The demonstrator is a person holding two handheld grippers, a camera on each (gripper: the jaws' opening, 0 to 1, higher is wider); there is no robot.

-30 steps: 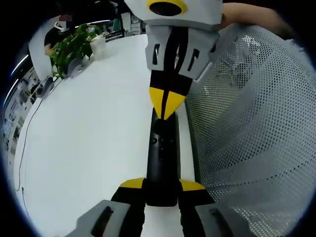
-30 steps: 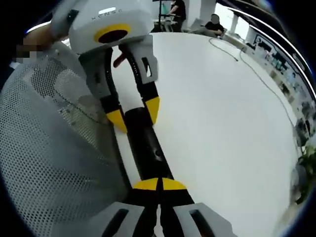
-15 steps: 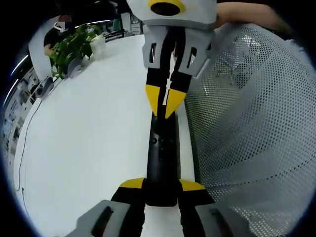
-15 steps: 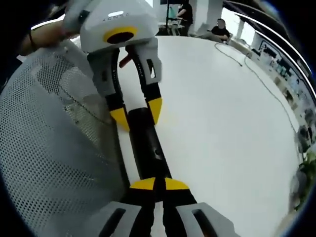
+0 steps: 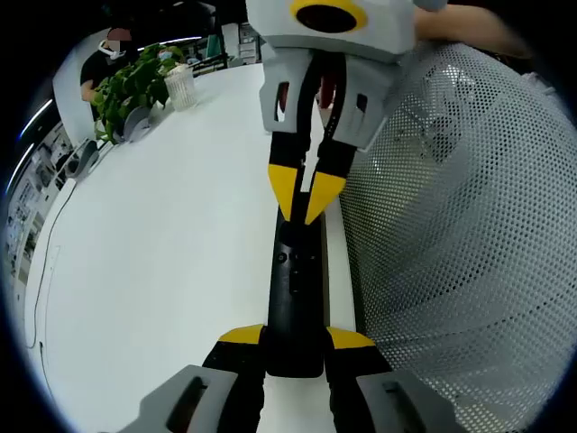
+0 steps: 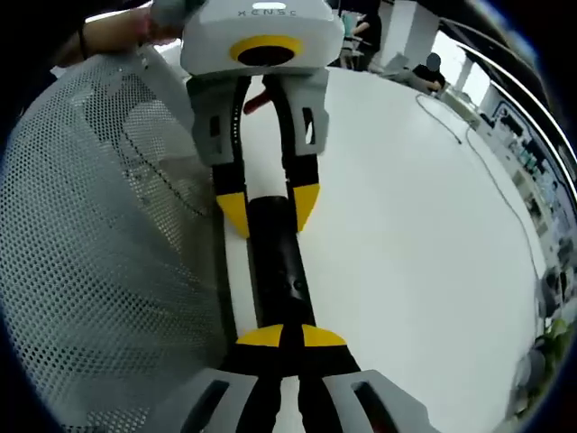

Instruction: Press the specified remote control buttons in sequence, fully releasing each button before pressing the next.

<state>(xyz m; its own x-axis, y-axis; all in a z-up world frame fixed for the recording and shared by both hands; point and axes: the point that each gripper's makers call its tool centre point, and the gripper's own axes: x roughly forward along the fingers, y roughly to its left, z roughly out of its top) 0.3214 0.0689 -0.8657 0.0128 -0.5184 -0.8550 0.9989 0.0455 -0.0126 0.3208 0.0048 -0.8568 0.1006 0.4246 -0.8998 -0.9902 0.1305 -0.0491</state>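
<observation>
2 grippers work 1 black remote (image 5: 296, 302) beside a mesh chair (image 5: 460, 234): left gripper (image 5: 295, 339) clamps its near end on the table (image 5: 153, 271); right gripper (image 5: 306, 194), near-shut, has lifted off the far end, so that press looks released

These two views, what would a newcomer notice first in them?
First, the long black remote control on the white table, gripped at one end by the left tongs, whose yellow tips sit on both its sides. The right tongs point down at its other end, tips close together. Beside the remote stands a grey perforated mesh basket, and a green plant is at the table's far edge.
</observation>
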